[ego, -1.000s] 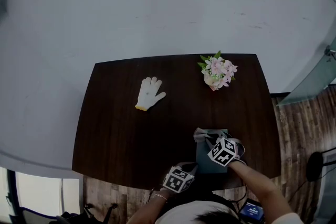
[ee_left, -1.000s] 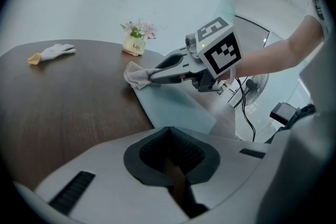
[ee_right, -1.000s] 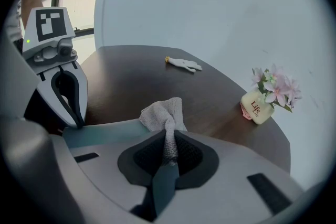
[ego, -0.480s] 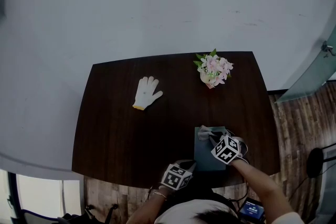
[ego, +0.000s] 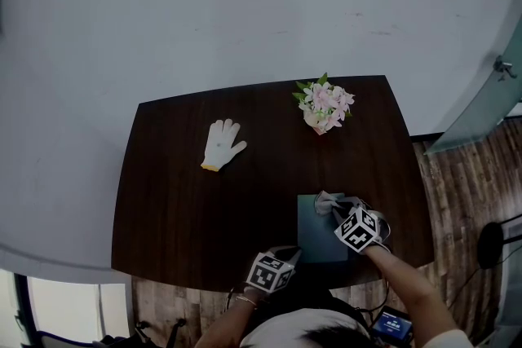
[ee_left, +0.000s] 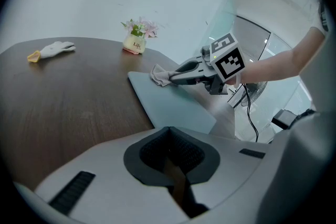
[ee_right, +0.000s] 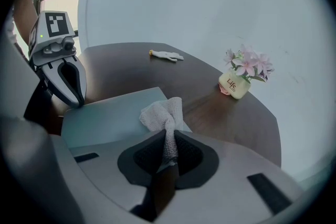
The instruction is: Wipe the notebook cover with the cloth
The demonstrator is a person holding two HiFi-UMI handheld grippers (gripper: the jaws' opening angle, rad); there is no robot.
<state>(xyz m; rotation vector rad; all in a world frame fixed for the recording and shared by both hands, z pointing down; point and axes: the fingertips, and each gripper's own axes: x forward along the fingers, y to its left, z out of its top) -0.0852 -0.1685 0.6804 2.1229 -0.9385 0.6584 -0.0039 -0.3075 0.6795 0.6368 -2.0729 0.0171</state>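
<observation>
Pale teal notebook flat at the dark table's near edge, lower centre-right of the head view, crumpled grey cloth on its upper right corner, clamped in the right gripper, left gripper jaws together and empty at the notebook's lower left, white glove and flower pot well apart higher up

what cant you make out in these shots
- Head view: print on the flower pot is too small to read.
- Right gripper view: near edge of the notebook is hidden behind the right tool; the cloth covers part of its cover.
- Left gripper view: the glove is too small for detail.
</observation>
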